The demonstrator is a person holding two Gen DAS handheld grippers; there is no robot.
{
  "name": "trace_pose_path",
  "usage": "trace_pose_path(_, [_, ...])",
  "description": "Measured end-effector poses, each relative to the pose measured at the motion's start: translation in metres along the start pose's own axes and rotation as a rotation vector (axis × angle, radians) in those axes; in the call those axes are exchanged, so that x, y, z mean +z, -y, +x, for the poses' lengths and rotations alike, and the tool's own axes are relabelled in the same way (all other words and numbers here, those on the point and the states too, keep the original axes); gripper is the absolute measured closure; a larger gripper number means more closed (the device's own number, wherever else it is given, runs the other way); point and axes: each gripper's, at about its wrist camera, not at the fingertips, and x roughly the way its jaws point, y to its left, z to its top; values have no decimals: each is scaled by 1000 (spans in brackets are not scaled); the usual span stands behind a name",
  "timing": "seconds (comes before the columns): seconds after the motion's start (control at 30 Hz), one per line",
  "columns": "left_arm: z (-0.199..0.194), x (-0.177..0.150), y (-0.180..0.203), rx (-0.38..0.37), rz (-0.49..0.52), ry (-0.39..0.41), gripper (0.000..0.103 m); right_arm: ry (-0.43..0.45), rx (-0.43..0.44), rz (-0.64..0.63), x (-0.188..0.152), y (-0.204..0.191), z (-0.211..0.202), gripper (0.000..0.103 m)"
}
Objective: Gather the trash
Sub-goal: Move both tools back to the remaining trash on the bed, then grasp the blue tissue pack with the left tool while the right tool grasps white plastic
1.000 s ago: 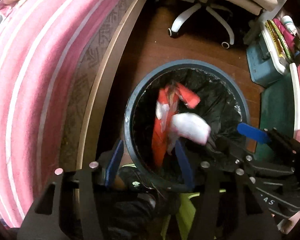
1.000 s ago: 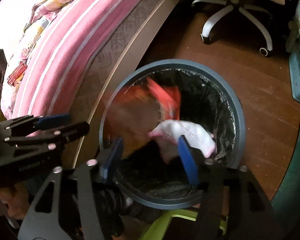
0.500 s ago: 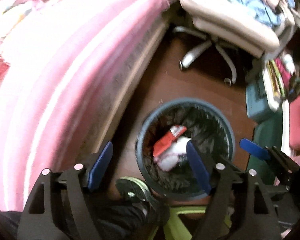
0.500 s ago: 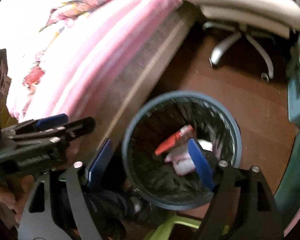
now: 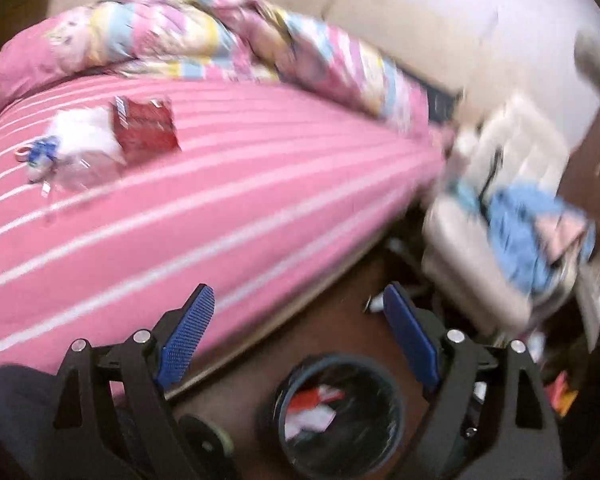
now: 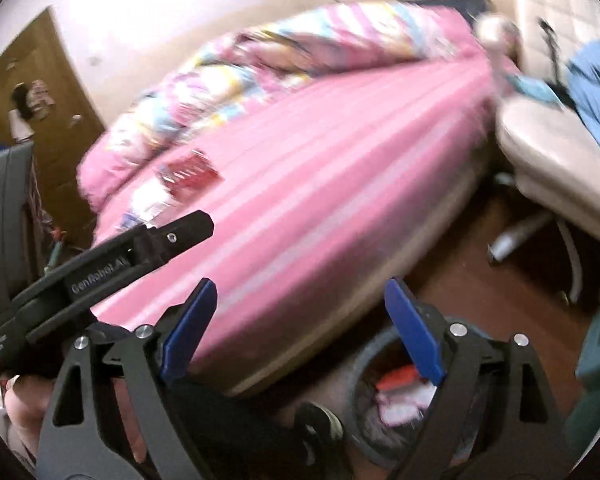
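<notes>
Both grippers, left [image 5: 296, 320] and right [image 6: 298, 318], jaws apart and empty, had swung up from the bin [image 5: 340, 412], where dropped trash now lay, toward the bed [image 5: 220, 208], where a red packet [image 5: 146, 130] and white wrapper [image 5: 80, 152] remained.

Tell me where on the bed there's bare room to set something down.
The striped pink sheet is bare from the red packet and white bag across to the bed's near edge and toward the chair. The far side is crowded by the bunched quilt.

Pink white-striped bed [image 5: 260, 208] carries a red foil wrapper [image 5: 146, 130] touching a crumpled white plastic bag [image 5: 80, 152]. A bunched multicoloured quilt [image 5: 228, 36] lies along its far side. Brown wooden floor [image 6: 480, 280] bears a round dark bin [image 5: 340, 416].
</notes>
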Motion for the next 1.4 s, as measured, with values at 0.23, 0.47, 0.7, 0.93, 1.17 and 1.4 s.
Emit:
trace_pose_path(0.23, [-58, 34, -66, 30, -143, 144, 15, 36, 126, -60, 36, -73, 23, 18])
trace_pose_path(0.47, [-87, 51, -154, 132, -259, 210, 15, 66, 196, -115, 65, -146, 66, 17])
trace_pose_path(0.7, [-77, 60, -243, 210, -381, 191, 15, 49, 256, -172, 77, -202, 132, 17])
trace_pose_path(0.93, [-45, 71, -305, 244, -478, 118, 15, 12, 279, -196, 94, -227, 200, 17])
trace_pose_path(1.17, [-5, 92, -339, 249, -530, 65, 15, -28, 164, -215, 106, -221, 266, 17])
trace_pose_path(1.4, [28, 99, -359, 236, -621, 11, 15, -41, 222, -421, 95, -257, 288, 27])
